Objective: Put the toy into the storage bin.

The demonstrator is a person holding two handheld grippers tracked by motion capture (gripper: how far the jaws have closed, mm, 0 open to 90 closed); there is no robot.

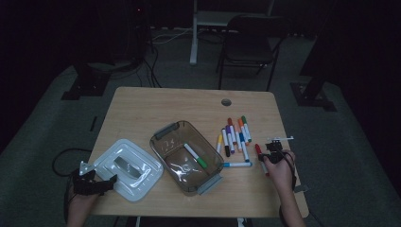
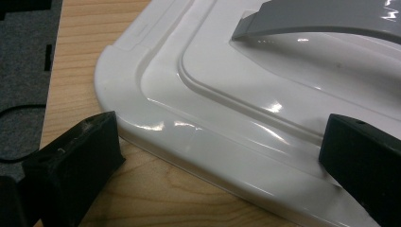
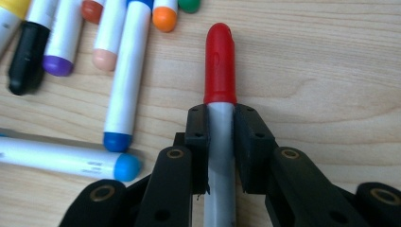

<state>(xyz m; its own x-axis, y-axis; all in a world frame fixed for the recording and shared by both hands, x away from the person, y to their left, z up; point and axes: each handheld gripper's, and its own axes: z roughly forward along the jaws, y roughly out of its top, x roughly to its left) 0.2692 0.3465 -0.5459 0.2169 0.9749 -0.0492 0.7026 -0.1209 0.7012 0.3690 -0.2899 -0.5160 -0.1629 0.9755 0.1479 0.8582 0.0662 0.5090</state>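
Clamping red-capped marker [image 3: 220,94], right hand-held gripper [image 3: 220,118]; left hand-held gripper [image 2: 213,151] seemingly released beside lid [image 2: 227,109].

Far half of table [image 1: 156,101] bare wood, open passage. Marker cluster [image 1: 234,135] blocks right-centre; light-blue marker [image 1: 237,164] lies crosswise just beside clear bin [image 1: 187,156]. White lid [image 1: 125,168] fills near-left corner, touching bin's corner. Bare strip right of red marker [image 3: 220,64] toward table edge; near edge open below bin.
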